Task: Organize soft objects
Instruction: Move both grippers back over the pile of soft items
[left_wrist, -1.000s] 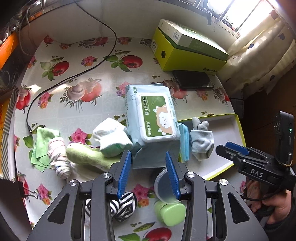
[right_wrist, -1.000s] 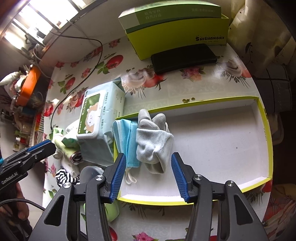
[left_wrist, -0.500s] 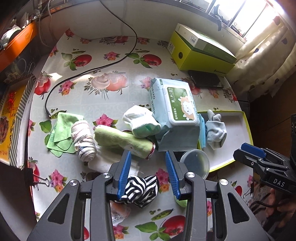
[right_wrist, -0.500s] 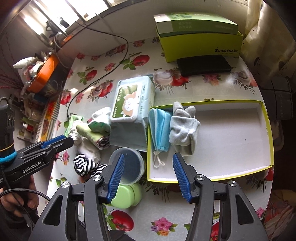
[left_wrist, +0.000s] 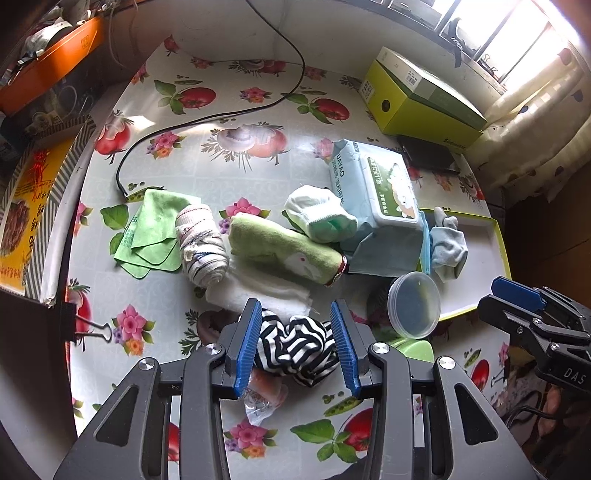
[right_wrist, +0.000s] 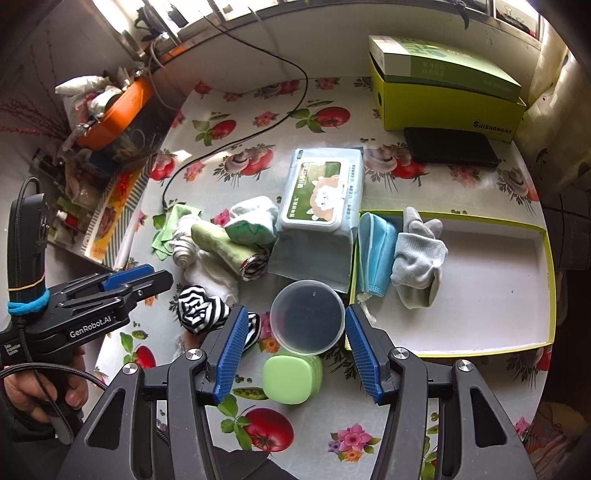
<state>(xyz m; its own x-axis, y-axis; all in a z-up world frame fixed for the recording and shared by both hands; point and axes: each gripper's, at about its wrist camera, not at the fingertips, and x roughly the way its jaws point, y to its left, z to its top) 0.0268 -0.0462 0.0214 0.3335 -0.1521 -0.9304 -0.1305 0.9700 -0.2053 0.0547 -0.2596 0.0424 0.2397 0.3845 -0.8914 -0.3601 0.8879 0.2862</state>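
Note:
My left gripper (left_wrist: 295, 343) is open, its jaws on either side of a black-and-white striped sock (left_wrist: 295, 349), which also shows in the right wrist view (right_wrist: 201, 308). Beyond it lie a white cloth (left_wrist: 258, 291), a green rolled towel (left_wrist: 280, 247), a striped white roll (left_wrist: 201, 249), a green cloth (left_wrist: 155, 229) and a pale green sock (left_wrist: 319, 214). The yellow-rimmed tray (right_wrist: 491, 288) holds a blue mask (right_wrist: 373, 254) and grey socks (right_wrist: 419, 262). My right gripper (right_wrist: 295, 350) is open and empty above a clear round lid (right_wrist: 306, 315).
A wet-wipes pack (right_wrist: 321, 195) lies by the tray's left side. A green soap case (right_wrist: 291, 376) sits under the lid. A yellow-green box (right_wrist: 443, 88), a black phone (right_wrist: 450, 151) and a black cable (left_wrist: 207, 118) are at the back. An orange tray (right_wrist: 118, 110) stands left.
Both grippers pulled back from the table's far side toward the near edge. The left one now has the striped sock between its open jaws; the right one has left the tray.

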